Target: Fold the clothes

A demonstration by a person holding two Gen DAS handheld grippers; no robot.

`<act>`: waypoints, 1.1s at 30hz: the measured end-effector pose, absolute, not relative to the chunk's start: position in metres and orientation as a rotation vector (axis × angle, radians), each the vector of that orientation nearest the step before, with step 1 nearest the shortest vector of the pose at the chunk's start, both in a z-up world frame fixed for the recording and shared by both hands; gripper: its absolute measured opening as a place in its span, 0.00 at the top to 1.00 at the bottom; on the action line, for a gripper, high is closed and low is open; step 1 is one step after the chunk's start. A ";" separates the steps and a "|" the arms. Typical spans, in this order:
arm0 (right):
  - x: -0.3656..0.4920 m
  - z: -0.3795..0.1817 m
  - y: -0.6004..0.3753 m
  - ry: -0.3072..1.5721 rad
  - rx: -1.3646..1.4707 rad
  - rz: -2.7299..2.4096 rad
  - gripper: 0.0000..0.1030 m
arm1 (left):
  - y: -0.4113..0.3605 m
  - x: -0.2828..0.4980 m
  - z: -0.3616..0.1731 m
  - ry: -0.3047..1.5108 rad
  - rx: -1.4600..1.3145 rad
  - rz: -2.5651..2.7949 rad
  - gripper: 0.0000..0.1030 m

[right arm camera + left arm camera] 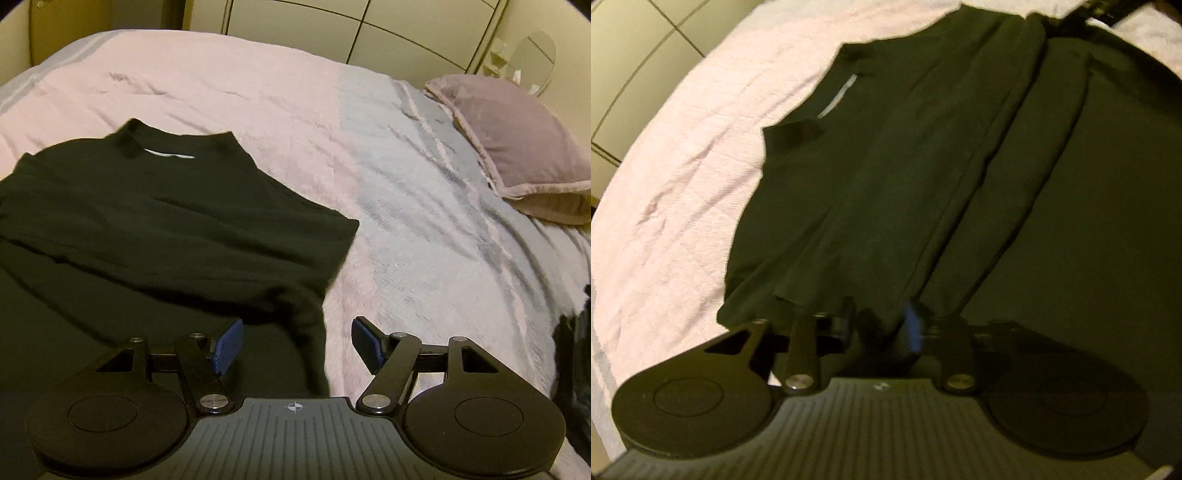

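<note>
On the pink bedspread (295,110), left claw (882,325) pinches black shirt (147,221); right claw (297,343) gapes empty near pillow (517,147).

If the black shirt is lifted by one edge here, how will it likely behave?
Probably floppy: the black shirt lies in soft folds and ridges on the pink bedspread, so it would likely drape and sag. It looks thin, so probably light. Pushed, it would likely bunch, not slide.

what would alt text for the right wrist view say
A dark garment lies partly folded on a pink and grey bedspread, with the open right gripper over its near edge. A mauve pillow sits at far right.
</note>
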State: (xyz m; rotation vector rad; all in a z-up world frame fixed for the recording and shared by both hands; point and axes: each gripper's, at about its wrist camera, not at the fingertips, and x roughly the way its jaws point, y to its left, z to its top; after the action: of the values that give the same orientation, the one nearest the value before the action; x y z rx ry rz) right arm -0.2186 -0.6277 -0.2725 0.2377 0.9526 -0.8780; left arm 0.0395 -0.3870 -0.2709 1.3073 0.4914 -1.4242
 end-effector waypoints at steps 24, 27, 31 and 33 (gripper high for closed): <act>-0.344 -0.262 -0.666 0.670 0.822 -0.871 0.43 | -0.634 -0.068 -0.247 0.686 1.018 -1.746 0.65; -0.338 -0.266 -0.684 0.592 0.908 -0.825 0.43 | -0.668 -0.094 -0.260 0.685 1.050 -1.814 0.65; -0.324 -0.286 -0.707 0.586 0.992 -0.782 0.43 | -0.706 -0.115 -0.287 0.725 1.108 -1.843 0.64; -0.317 -0.297 -0.718 0.595 1.034 -0.764 0.43 | -0.717 -0.118 -0.297 0.767 1.133 -1.832 0.64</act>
State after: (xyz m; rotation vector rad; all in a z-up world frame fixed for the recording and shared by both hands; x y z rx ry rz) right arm -0.3167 -0.7185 -0.2965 1.0337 0.5950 -0.7643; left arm -0.1182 -0.7174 -0.2970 1.1335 0.7668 -1.8323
